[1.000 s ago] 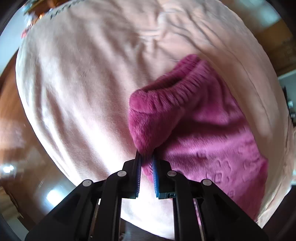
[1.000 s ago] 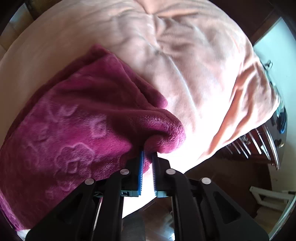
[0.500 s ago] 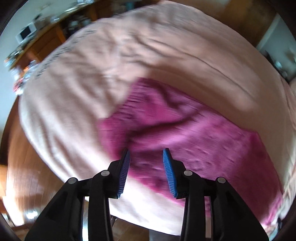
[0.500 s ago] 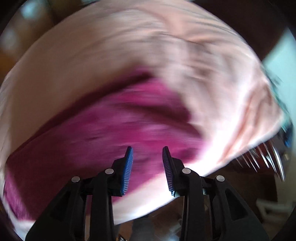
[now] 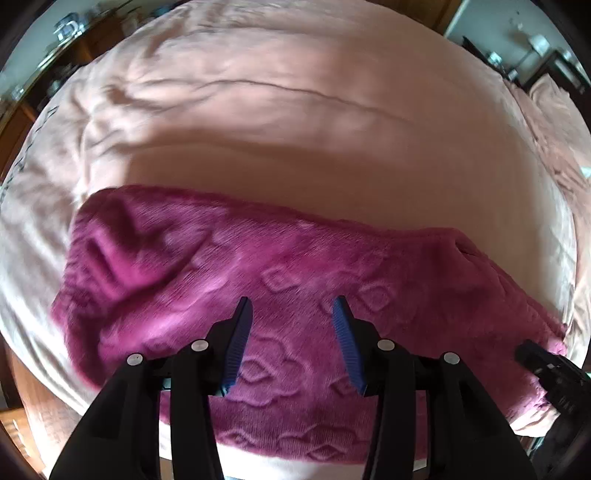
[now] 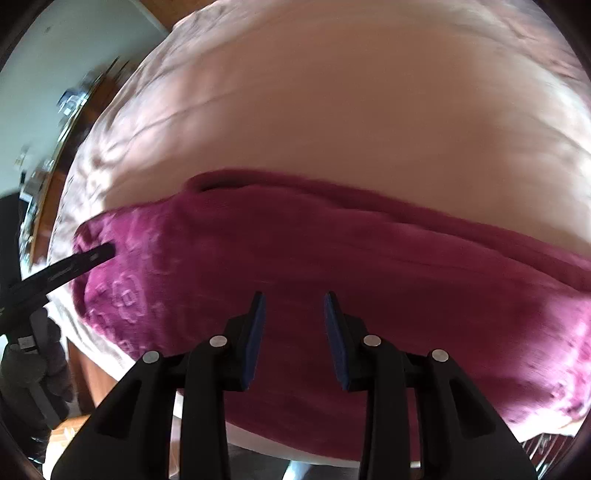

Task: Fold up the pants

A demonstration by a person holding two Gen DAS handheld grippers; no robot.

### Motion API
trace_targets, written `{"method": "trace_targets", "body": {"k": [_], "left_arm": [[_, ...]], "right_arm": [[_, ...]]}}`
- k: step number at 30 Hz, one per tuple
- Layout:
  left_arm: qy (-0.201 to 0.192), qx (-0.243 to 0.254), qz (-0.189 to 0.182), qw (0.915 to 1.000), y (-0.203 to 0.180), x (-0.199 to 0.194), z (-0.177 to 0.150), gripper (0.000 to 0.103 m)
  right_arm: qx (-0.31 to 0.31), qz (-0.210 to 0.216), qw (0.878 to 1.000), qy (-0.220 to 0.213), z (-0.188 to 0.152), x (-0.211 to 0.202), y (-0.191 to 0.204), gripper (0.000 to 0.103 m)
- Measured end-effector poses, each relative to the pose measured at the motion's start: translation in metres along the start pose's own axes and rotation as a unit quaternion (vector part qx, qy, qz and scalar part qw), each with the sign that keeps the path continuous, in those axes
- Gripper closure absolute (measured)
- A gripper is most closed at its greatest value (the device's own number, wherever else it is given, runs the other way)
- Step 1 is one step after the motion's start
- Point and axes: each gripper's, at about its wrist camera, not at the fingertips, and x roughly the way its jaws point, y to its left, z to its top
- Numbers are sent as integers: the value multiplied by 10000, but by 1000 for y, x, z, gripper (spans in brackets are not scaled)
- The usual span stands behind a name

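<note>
Here, my left tool and right tool hover agape and empty above magenta fleece pants spread across a peach blanket covering the bed; cluttered wooden furniture sits beyond.

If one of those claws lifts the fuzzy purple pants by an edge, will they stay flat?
Probably not. The pants look like soft plush that follows the blanket beneath, so they would likely droop. The fuzzy pile should grip rather than slip.
</note>
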Motion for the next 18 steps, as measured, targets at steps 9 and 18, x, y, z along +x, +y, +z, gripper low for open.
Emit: {"method": "trace_targets", "body": {"k": [9,18], "left_arm": [[276,355,280,9986,1,55,24,50],[464,397,374,9974,7,84,54,43]], "right_arm": [[-179,-253,9992,242,42,70,32,69],[73,-459,9986,265,69,94,22,70]]}}
